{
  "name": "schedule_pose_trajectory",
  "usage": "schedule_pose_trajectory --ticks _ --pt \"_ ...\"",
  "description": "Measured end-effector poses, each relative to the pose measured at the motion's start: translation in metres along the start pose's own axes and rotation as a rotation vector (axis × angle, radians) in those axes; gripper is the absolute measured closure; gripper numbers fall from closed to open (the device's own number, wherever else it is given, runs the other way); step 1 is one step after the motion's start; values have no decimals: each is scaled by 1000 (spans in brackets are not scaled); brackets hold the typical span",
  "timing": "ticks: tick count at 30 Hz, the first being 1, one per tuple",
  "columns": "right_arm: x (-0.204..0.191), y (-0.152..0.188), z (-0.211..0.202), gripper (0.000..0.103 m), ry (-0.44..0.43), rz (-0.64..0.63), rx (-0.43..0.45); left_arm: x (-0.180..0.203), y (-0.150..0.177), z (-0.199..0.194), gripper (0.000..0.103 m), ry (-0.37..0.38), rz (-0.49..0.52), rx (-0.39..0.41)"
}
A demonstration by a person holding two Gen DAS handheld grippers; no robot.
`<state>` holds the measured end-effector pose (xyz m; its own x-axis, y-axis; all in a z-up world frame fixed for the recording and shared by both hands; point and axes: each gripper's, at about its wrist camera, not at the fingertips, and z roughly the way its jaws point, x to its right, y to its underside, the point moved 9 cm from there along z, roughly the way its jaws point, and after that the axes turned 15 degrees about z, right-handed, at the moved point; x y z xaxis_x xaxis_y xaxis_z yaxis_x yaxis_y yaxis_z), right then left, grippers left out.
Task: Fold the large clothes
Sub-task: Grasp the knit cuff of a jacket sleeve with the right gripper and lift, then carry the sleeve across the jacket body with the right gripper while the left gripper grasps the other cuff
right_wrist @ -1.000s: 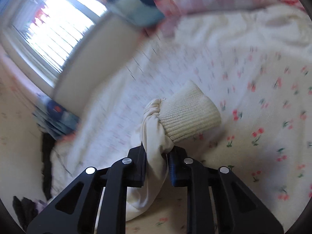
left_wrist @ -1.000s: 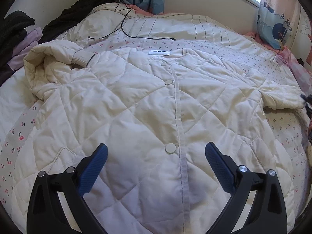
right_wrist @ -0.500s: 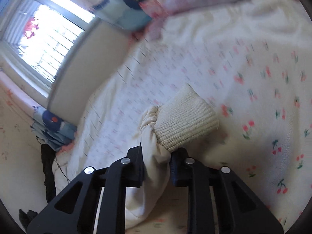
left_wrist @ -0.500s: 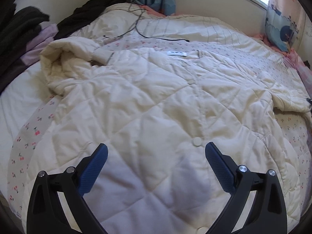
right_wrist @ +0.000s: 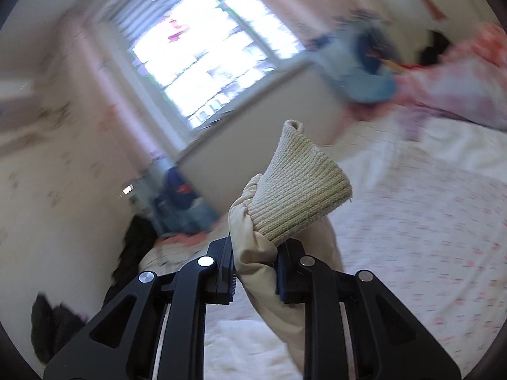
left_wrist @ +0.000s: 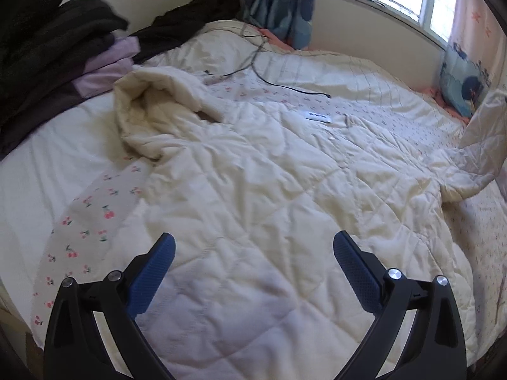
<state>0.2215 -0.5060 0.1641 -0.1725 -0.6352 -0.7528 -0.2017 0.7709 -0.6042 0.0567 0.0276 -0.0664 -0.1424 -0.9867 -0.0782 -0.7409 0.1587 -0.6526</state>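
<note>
A cream quilted jacket (left_wrist: 269, 183) lies spread front-up on the bed, its left sleeve (left_wrist: 152, 114) bunched up at the far left. My left gripper (left_wrist: 253, 253) is open and empty, hovering over the jacket's lower hem. My right gripper (right_wrist: 255, 262) is shut on the jacket's right sleeve (right_wrist: 253, 250) just behind its ribbed knit cuff (right_wrist: 301, 190), which it holds lifted off the bed. That raised sleeve shows at the right edge of the left wrist view (left_wrist: 484, 139).
The bed has a cherry-print sheet (left_wrist: 92, 218) and a cream quilt (left_wrist: 317, 63). Dark and lilac clothes (left_wrist: 63, 47) are piled at the far left. A black cable (left_wrist: 279, 85) lies beyond the collar. A window (right_wrist: 206, 60) and curtains (left_wrist: 285, 3) are behind.
My right gripper has lifted the sleeve cuff up off the bed and swung toward the window. My left gripper has shifted left over the hem, still open.
</note>
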Motion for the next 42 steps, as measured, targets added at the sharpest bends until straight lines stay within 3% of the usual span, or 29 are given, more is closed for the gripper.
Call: schedule_pose_trajectory --ticks 3,7,12,18,21,22,23,26,29,30,31,33,34,37,39,42 --pt "-72 41 23 85 -71 -78 -59 -22 2 -6 7 5 -60 9" --pt "-136 112 57 85 -132 -168 -151 -49 1 -20 7 -6 -117 40" --pt "-196 246 99 85 -174 -302 -321 -79 4 -26 7 -18 -188 51" --pt "-189 418 135 84 -138 -421 -565 -98 12 -23 7 -26 -223 37" --pt "-156 496 148 76 -60 -441 -750 -104 14 -23 7 -25 -234 36" --pt "-151 515 147 65 -55 -439 -804 -106 15 -23 7 -25 -238 35" --pt "-149 526 144 52 -69 -430 -843 -108 16 -23 7 -22 -245 33" --pt "-152 540 124 28 -145 -457 -871 -111 18 -20 7 0 -271 29" --pt "-171 527 118 22 -212 -406 -806 -110 19 -18 7 27 -294 26" --pt "-168 524 123 21 -198 -353 -804 -109 18 -17 7 25 -293 25" --pt "-166 530 131 21 -156 -327 -831 -108 18 -17 7 18 -287 24" --pt "-143 570 148 21 -20 -361 -996 -106 17 -16 7 1 -265 20" --pt "-144 572 147 21 -19 -420 -997 -105 17 -15 7 -9 -251 19" --pt "-160 543 126 21 -78 -336 -964 -107 14 -19 7 -66 -198 33" --pt "-162 518 101 21 -95 -319 -921 -107 7 -24 7 -130 -109 65" --pt "-135 483 46 16 -62 -263 -883 -104 -9 -24 7 -203 36 100"
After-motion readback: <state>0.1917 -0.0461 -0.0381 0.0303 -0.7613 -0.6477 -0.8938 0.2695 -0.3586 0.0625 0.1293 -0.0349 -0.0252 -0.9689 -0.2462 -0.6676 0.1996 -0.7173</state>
